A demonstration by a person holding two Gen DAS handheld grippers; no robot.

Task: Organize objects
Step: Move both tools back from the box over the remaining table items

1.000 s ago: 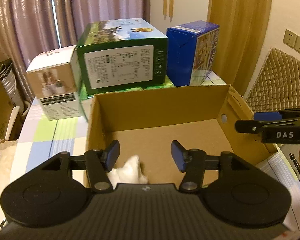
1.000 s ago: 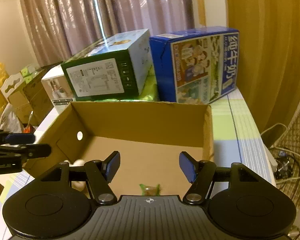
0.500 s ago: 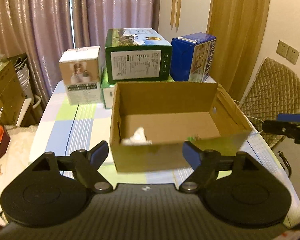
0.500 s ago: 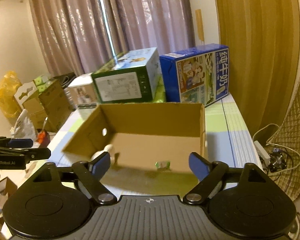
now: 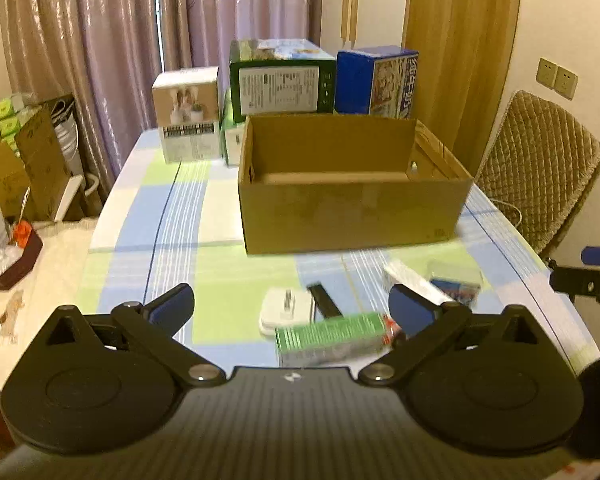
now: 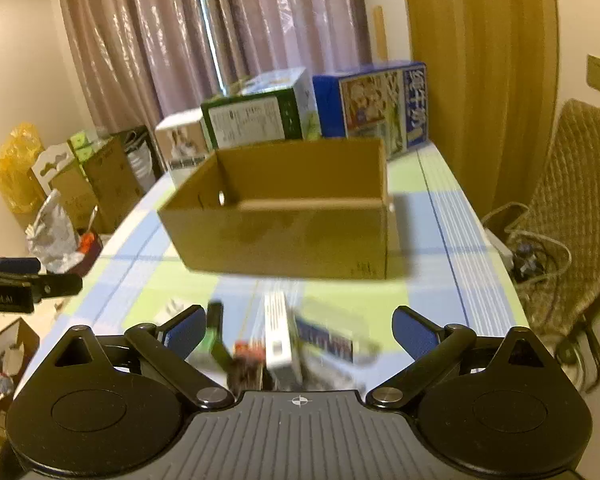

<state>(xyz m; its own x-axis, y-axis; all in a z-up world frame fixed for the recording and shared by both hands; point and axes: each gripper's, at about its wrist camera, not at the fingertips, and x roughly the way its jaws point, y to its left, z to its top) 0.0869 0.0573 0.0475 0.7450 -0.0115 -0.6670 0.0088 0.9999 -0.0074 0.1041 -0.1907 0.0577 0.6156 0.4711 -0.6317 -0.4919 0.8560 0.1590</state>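
An open cardboard box point(image 5: 352, 208) point(image 6: 288, 236) stands in the middle of the checked tablecloth. Small items lie in front of it: a green carton point(image 5: 332, 338), a white charger point(image 5: 286, 308), a black bar point(image 5: 325, 300), a white packet point(image 5: 410, 278) and a blue-labelled clear case point(image 5: 456, 282). My left gripper point(image 5: 292, 306) is open above the green carton and charger, holding nothing. My right gripper point(image 6: 296, 326) is open over the blurred white packet point(image 6: 278, 332) and blue-labelled case point(image 6: 328, 340). Each gripper shows at the edge of the other's view.
Three cartons line the table's far edge: white point(image 5: 186, 114), green point(image 5: 282, 76) and blue point(image 5: 376, 80). A quilted chair point(image 5: 540, 168) stands at the right with cables point(image 6: 536, 248) on the floor. Stacked boxes and bags point(image 5: 16, 152) crowd the left, before curtains.
Both grippers have pulled back and away from the cardboard box, and their jaws stand wider. The small items in front of the box have come into view.
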